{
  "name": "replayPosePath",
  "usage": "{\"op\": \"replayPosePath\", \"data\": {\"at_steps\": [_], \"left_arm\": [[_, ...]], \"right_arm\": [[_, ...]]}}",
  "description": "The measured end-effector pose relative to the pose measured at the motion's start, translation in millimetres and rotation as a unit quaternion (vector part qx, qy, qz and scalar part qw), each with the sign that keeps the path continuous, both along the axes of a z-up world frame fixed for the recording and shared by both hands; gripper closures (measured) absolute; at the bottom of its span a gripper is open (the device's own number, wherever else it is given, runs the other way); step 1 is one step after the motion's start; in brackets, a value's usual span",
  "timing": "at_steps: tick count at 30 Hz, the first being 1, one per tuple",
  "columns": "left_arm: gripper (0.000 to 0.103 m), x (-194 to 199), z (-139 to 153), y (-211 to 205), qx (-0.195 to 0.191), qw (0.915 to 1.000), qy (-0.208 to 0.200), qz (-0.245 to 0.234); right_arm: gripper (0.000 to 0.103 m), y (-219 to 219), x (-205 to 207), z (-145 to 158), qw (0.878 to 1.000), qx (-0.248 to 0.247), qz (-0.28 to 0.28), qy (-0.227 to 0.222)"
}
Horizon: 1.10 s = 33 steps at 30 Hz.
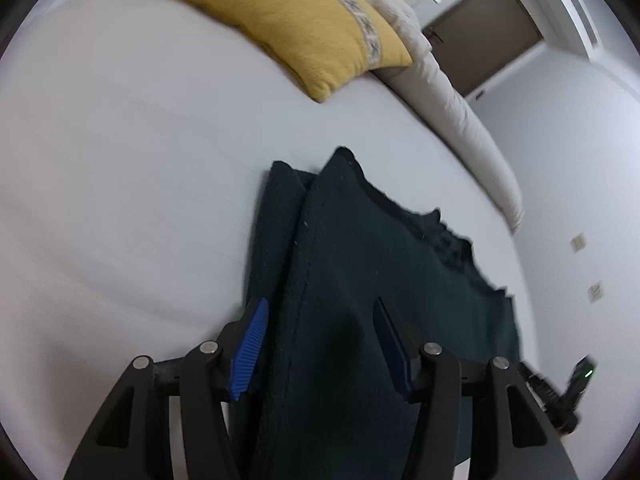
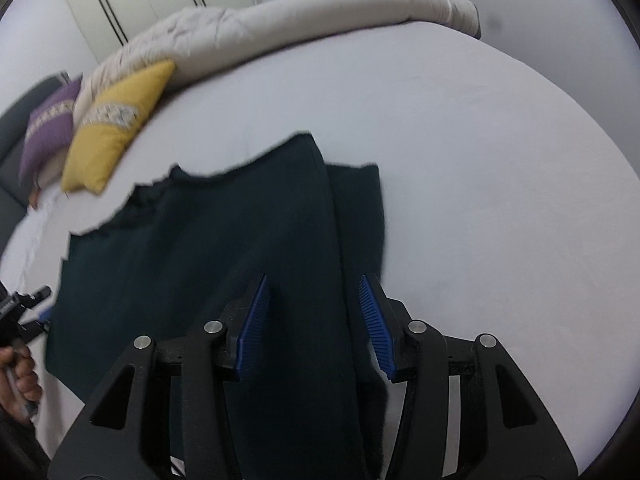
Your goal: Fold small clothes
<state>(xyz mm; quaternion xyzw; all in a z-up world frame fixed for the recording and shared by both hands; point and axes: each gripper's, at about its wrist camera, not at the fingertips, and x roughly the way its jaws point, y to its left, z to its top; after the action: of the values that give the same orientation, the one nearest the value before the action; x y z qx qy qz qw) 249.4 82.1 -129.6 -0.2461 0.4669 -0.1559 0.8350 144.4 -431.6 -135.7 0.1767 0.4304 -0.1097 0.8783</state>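
Nearest us, the left tool point(image 1: 320, 350) and right tool point(image 2: 314, 326) stand released, pads clear of the dark garment point(image 2: 224, 248) spread on the bed point(image 2: 480, 184). We should pinch both near corners evenly, then fold away toward the yellow pillow point(image 1: 304, 24).

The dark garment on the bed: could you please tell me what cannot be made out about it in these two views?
- Left wrist: the dark garment has its near end hidden behind the left claw and cut off by the bottom edge.
- Right wrist: the right claw covers its near end.
- Both: motion blur smears its far edge; what type of garment it is stays unclear.
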Motion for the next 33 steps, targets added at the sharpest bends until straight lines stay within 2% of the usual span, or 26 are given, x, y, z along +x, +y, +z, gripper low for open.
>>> {"op": "replayPosePath", "data": {"at_steps": [2,4,6,9,10,11,13,14,17,20,21,22,23,24,28,33], "left_arm": [[0.056,-4,3,-5,0.021,0.9997,-0.008,-0.009],[0.060,-6,3,-9,0.041,0.9990,-0.011,-0.015],[0.061,-6,3,-10,0.049,0.9986,-0.013,-0.016],[0.063,-4,0,-11,0.057,0.9982,-0.012,-0.015],[0.069,-3,-1,-13,0.063,0.9978,-0.012,-0.014],[0.075,-3,-2,-14,0.070,0.9974,-0.012,-0.011],[0.080,-5,-2,-13,0.074,0.9971,-0.014,-0.009],[0.087,-5,-2,-12,0.076,0.9969,-0.016,-0.012],[0.091,-7,-2,-10,0.081,0.9964,-0.016,-0.016],[0.090,-10,7,-8,0.094,0.9952,-0.022,-0.011],[0.085,-9,12,-7,0.103,0.9942,-0.029,-0.006],[0.070,-7,16,-7,0.107,0.9936,-0.036,-0.003],[0.058,-2,20,-7,0.107,0.9934,-0.044,-0.001],[0.055,3,22,-9,0.111,0.9928,-0.046,0.002],[0.055,35,23,-21,0.136,0.9895,-0.050,-0.003],[0.055,77,21,-34,0.140,0.9892,-0.042,0.001]], "right_arm": [[0.061,2,-3,-2,1.000,-0.007,-0.002,-0.001],[0.061,0,-6,-3,1.000,-0.008,-0.012,-0.002],[0.061,-7,-8,-2,1.000,-0.007,-0.027,-0.003],[0.061,-9,-2,4,1.000,-0.010,-0.016,-0.005],[0.061,-7,3,4,1.000,-0.015,-0.009,-0.002],[0.062,-6,6,3,1.000,-0.018,-0.002,0.003],[0.071,-7,10,-1,1.000,-0.012,-0.004,0.014],[0.071,-8,11,-2,1.000,-0.002,-0.008,0.012],[0.077,-8,14,-4,1.000,0.007,-0.011,0.010],[0.077,-9,14,4,1.000,0.014,-0.008,-0.001],[0.077,-12,13,12,1.000,0.019,-0.009,-0.017],[0.073,-17,14,19,0.999,0.025,-0.012,-0.032],[0.063,-22,18,25,0.999,0.026,-0.018,-0.042],[0.060,-25,21,28,0.998,0.024,-0.022,-0.046],[0.060,-30,58,32,0.999,0.005,-0.003,-0.046],[0.063,-38,108,5,1.000,-0.015,-0.010,0.023]]}}
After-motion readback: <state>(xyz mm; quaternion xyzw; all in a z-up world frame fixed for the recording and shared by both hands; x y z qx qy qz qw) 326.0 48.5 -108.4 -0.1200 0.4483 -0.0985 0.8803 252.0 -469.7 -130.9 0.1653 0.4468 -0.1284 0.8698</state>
